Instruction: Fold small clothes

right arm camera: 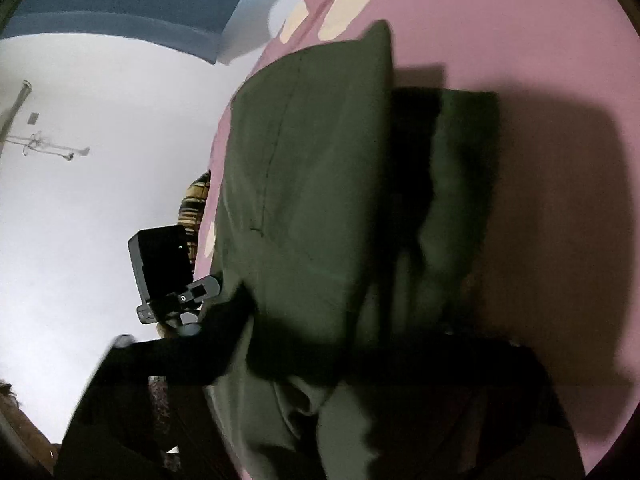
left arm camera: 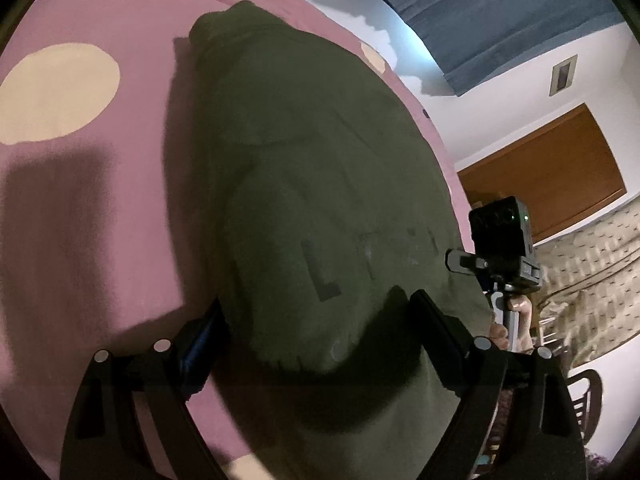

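An olive-green garment [left arm camera: 304,184] of soft, matte knit lies on a pink bedsheet [left arm camera: 100,200] printed with large cream dots. In the left wrist view it spreads as one broad rounded mass with faint dark lettering near its near end. The left tool [left arm camera: 320,320] stands released, its black fingers [left arm camera: 200,340] wide apart on either side of the garment's near edge, not pressing it. The right tool's camera block [left arm camera: 504,248] shows at the garment's right edge, with a hand [left arm camera: 516,320] below it. The right wrist view shows the garment [right arm camera: 312,184] folded in thick layers, a straight seam down the top panel. The right tool [right arm camera: 360,360] is blurred and dark over the cloth; whether it grips cannot be told. The far wall is white, with blue curtains [left arm camera: 500,12].
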The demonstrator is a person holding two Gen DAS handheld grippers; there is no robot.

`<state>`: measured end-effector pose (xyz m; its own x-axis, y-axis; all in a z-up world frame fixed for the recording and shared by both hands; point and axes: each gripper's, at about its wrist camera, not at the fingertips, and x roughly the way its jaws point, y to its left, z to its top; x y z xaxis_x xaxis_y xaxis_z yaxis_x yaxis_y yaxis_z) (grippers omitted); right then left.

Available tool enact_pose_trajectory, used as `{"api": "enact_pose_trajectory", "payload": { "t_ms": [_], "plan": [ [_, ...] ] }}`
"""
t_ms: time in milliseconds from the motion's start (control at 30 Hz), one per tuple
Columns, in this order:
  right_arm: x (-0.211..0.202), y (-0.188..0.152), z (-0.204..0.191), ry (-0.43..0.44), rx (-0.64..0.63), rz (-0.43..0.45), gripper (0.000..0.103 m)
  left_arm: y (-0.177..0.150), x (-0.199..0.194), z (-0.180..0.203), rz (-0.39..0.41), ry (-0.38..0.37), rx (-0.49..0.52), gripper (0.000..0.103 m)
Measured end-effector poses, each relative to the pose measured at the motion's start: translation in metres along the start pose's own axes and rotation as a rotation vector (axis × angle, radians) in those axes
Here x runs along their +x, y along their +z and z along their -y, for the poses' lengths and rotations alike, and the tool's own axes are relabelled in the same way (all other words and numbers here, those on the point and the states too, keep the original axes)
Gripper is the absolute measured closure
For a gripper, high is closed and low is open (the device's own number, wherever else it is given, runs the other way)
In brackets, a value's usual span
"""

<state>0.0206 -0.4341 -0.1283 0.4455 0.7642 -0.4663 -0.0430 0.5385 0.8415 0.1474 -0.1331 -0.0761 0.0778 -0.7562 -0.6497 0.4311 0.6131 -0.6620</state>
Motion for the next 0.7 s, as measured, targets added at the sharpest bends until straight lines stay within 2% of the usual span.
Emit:
{"api": "enact_pose_trajectory", "payload": {
  "t_ms": [133,267,433,700],
  "plan": [
    [-0.004,-0.01,0.002,0.004,-0.013,0.03,0.061,-0.003,-0.001,0.01,0.022,0.079,0.031,0.027],
    [-0.006,-0.02,0.0,0.019,-0.019,0.061,0.068,-0.002,-0.001,0.016,0.035,0.125,0.049,0.034],
    [-0.013,-0.022,-0.001,0.016,-0.039,0.095,0.072,0.001,-0.001,0.028,0.051,0.19,0.094,0.039],
    [-0.021,-0.03,-0.013,-0.011,-0.067,0.149,0.075,-0.002,-0.006,0.033,0.074,0.22,0.151,0.045]
  ]
}}
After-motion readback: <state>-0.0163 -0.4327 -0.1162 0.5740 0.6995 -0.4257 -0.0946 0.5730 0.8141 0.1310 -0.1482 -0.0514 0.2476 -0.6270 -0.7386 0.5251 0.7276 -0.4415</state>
